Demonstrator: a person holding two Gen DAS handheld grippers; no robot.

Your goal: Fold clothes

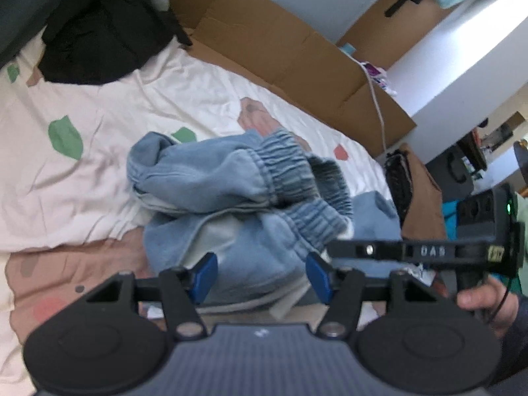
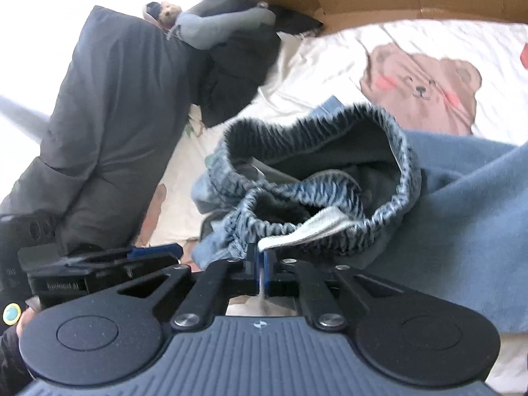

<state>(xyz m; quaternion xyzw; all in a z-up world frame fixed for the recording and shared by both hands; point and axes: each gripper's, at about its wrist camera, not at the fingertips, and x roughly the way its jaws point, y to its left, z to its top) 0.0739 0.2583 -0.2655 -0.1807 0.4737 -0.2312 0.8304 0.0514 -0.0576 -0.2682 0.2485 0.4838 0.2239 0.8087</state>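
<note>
Left gripper (image 1: 260,277) spread, empty, just short of the bunched light-blue sweatpants (image 1: 231,191) mid-bedsheet (image 1: 99,171); right gripper (image 2: 262,264) pinches their white drawstring (image 2: 316,227) at the waistband, so regrip onto the elastic itself before spreading them flat.

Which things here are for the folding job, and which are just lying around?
For the job:
blue pants
white tag pinched by the right tongs
left tongs, open

Just lying around:
cardboard box
black clothes
bear-print sheet
white cable
</note>
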